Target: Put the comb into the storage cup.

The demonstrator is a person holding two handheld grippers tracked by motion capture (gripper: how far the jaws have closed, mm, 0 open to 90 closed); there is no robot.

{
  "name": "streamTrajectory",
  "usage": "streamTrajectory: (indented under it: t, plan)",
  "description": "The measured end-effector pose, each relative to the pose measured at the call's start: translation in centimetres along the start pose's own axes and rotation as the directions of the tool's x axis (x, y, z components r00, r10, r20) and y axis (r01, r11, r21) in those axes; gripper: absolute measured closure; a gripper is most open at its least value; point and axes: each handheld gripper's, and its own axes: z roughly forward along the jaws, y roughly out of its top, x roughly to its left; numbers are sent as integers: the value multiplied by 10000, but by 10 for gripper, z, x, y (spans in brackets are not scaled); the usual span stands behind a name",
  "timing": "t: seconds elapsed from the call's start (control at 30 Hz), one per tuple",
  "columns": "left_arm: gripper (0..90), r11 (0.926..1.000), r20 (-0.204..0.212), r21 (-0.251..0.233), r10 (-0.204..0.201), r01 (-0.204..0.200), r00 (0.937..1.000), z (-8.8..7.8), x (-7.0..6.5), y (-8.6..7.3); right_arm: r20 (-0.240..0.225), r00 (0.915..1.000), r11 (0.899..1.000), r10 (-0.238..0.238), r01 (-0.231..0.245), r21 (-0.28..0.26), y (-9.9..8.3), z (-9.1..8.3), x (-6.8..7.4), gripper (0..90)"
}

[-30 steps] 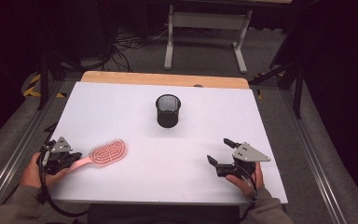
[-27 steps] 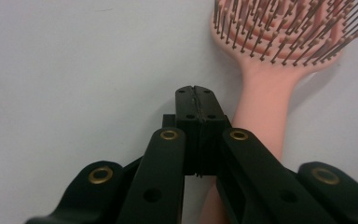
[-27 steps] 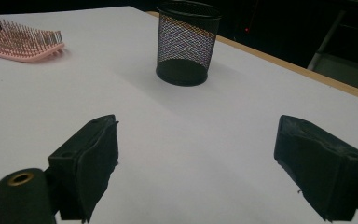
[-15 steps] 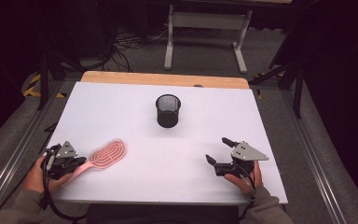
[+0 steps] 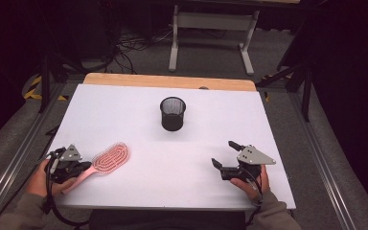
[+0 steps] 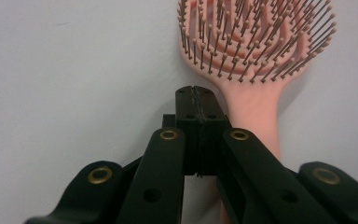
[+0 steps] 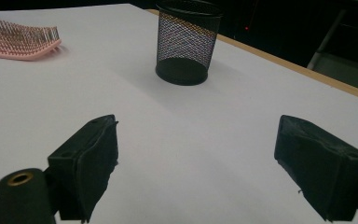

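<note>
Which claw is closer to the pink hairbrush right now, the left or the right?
The left. The left claw is shut right over the pink hairbrush handle, while the right claw sits open across the table, far from it.

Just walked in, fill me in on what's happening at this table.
A person sits at a white table with a two-jaw gripper in each hand. The left gripper is shut with nothing between its jaws, resting over the handle of a pink hairbrush that lies bristles up near the table's front left. The right gripper sits open over bare table at the front right. A black mesh cup stands upright farther back, near the middle, with neither gripper touching it.
</note>
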Motion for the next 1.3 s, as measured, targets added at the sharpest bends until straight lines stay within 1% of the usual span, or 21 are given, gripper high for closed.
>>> streamTrajectory:
  t: [0.1, 0.13, 0.17, 0.23, 0.3, 0.4, 0.47, 0.53, 0.57, 0.6, 0.63, 0.73, 0.77, 0.8, 0.83, 0.93, 1.0, 1.1, 1.13, 1.17, 1.3]
  plan:
    - [892, 10000, 50, 72, 11, -11, 10000, -1, 1, 1, 0, 10000, 10000, 32, -32, 23, 0, 0, 0, 141]
    - [877, 10000, -34, 99, -1, 1, 10000, -1, 2, 1, 10, 10000, 10000, 3, -3, 7, 0, 0, 0, 140]
    - [824, 9999, -110, 112, -73, 74, 9999, -2, 2, 2, 36, 10000, 10000, 27, -27, 34, 0, 0, 0, 140]
    - [822, 10000, -225, -49, -30, 29, 9997, -8, 3, 4, 18, 10000, 10000, 61, -61, 23, -1, 0, 0, 140]
    - [814, 10000, -263, -77, -11, 9, 9997, -11, 4, 5, 5, 10000, 10000, 68, -68, 26, -1, 0, -1, 140]
    - [764, 10000, -405, -87, 20, -24, 9992, -17, 3, 6, 17, 10000, 10000, 62, -62, 8, -1, 0, -1, 140]
    - [725, 10000, -333, 1, 83, -83, 9994, -22, 2, 7, 16, 10000, 10000, 60, -60, 11, -1, 0, -1, 139]
    - [656, 9999, -361, 23, 157, -157, 9992, -25, 1, 8, 12, 10000, 10000, 80, -80, 14, -1, 1, -1, 139]
    - [556, 9999, -360, 29, 115, -115, 9993, -26, 1, 9, 17, 9999, 9999, 111, -111, 41, -1, 1, -1, 139]
    - [556, 9999, -361, 117, 120, -115, 9993, -27, 0, 9, 17, 9999, 9999, 111, -111, 41, -1, 1, -1, 139]
    - [494, 9995, -340, 266, 180, -171, 9993, -28, 0, 10, 9, 9999, 9999, 108, -108, 54, -1, 1, -1, 139]
    - [335, 9977, 43, 633, 245, -247, 9997, -27, -3, 14, 6, 9999, 9999, 129, -129, 112, -2, 1, -1, 138]
    - [297, 9963, 88, 787, 328, -334, 9994, -26, -3, 15, 2, 9999, 9999, 117, -117, 106, -2, 2, -1, 137]
    - [232, 9932, 277, 1107, 320, -349, 9991, -25, -3, 18, 3, 9999, 9997, 172, -172, 159, -2, 2, -1, 137]
    - [215, 9908, 367, 1293, 353, -397, 9987, -23, -3, 20, -2, 9998, 9997, 177, -177, 180, -3, 3, -1, 137]
    - [205, 9847, 610, 1651, 466, -562, 9970, -18, -4, 29, -29, 9999, 9997, 158, -157, 210, -3, 3, 0, 137]
    - [191, 9763, 881, 2033, 574, -744, 9945, -13, -6, 36, -25, 9999, 9996, 165, -164, 221, -3, 4, 0, 138]
    - [215, 9630, 1080, 2559, 580, -841, 9925, -6, -8, 44, -35, 9999, 9996, 164, -163, 232, -3, 3, -1, 137]
    - [225, 9602, 1081, 2662, 569, -840, 9925, -4, -8, 45, -21, 9998, 9995, 201, -201, 259, -3, 3, -1, 137]
    - [253, 9578, 1047, 2759, 533, -805, 9931, -2, -8, 46, -26, 9998, 9994, 216, -215, 257, -4, 3, -1, 138]
    - [288, 9534, 1079, 2939, 374, -678, 9935, -1, -6, 45, -4, 9998, 9994, 221, -221, 261, -4, 2, -1, 141]
